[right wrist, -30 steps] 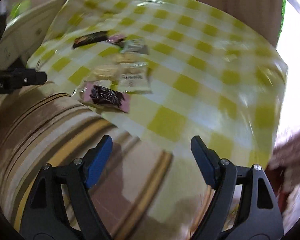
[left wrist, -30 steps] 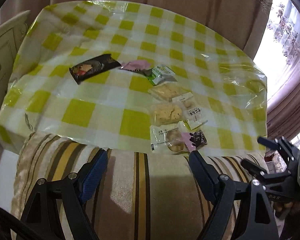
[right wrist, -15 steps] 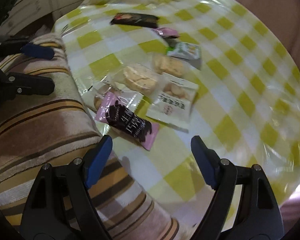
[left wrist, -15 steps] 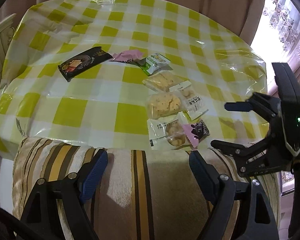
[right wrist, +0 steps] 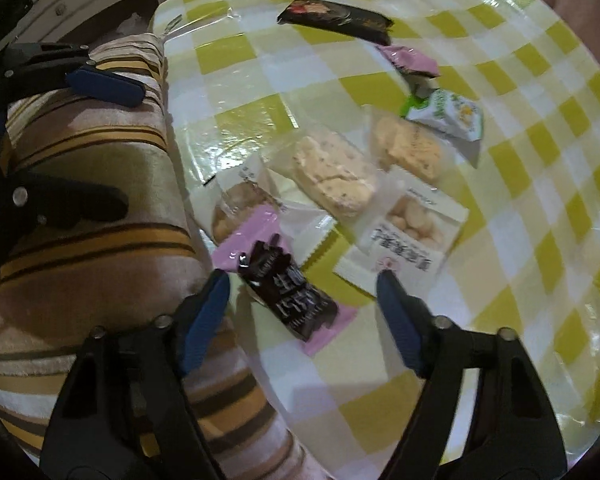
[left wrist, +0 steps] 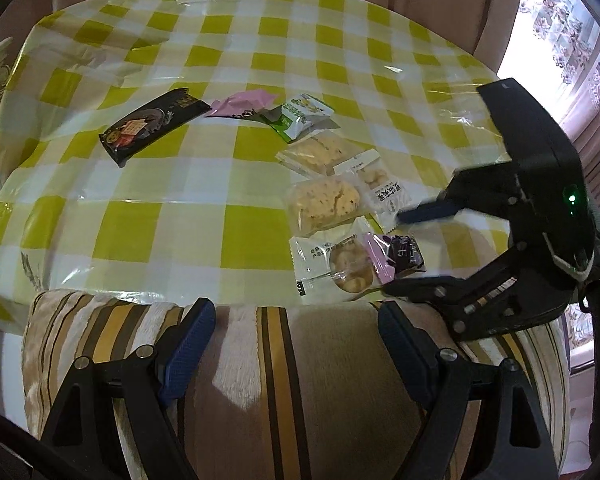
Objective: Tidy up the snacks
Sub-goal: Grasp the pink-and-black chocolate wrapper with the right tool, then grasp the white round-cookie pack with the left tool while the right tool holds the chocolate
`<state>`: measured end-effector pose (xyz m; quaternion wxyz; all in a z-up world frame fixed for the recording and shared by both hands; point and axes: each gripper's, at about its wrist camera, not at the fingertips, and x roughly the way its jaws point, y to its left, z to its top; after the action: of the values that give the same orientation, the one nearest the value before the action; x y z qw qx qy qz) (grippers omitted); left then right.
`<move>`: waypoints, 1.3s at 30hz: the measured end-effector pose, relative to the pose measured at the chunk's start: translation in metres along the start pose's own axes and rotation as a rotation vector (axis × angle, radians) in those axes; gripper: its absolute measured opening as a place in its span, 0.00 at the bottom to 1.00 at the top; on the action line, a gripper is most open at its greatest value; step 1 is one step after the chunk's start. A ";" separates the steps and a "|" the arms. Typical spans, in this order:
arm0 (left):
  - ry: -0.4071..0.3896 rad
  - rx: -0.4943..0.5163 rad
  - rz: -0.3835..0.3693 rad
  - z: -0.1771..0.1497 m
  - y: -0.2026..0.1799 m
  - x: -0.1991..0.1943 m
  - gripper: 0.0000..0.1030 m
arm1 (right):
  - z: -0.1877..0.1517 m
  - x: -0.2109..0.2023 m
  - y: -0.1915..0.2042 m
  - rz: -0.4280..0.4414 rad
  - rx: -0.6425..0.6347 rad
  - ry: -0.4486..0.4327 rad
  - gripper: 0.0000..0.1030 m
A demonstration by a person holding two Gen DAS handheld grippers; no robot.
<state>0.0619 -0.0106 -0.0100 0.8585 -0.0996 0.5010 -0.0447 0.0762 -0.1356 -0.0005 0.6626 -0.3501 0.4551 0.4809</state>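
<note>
Fingers of the right gripper (right wrist: 302, 300) have just been closing and stand either side of the pink packet (right wrist: 288, 284), pads not yet pressing it; a second ago they hung over the cushion (right wrist: 100, 184), clear of the snacks. Left gripper (left wrist: 290, 350) stays open and empty above the cushion. The packet lies at the table (left wrist: 180, 208) edge, overlapping a clear biscuit pack (right wrist: 236, 200); its print is blurred

Yellow-and-white checked tablecloth (left wrist: 148, 232), brown-striped cushion (left wrist: 300, 380), pink-and-black snack packet (right wrist: 288, 292) (its neighbour (left wrist: 152, 128) black).
</note>
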 end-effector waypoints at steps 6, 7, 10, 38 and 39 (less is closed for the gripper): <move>0.020 0.064 -0.021 0.003 -0.007 0.005 0.82 | -0.007 0.004 0.004 0.028 0.105 -0.034 0.29; 0.027 0.086 -0.028 0.004 -0.009 0.006 0.82 | -0.009 0.002 0.004 0.018 0.128 -0.039 0.27; 0.045 0.172 -0.044 0.008 -0.018 0.011 0.82 | -0.018 -0.001 0.002 -0.018 0.209 -0.048 0.25; 0.267 0.702 -0.025 0.046 -0.068 0.087 0.67 | -0.103 -0.035 -0.038 -0.279 0.821 -0.142 0.24; 0.268 0.697 -0.020 0.047 -0.067 0.089 0.65 | -0.105 -0.034 -0.038 -0.276 0.828 -0.143 0.24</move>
<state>0.1482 -0.0860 -0.0484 0.7671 0.2006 0.5628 -0.2336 0.0805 -0.2519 -0.0027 0.8348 -0.0786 0.5115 0.1881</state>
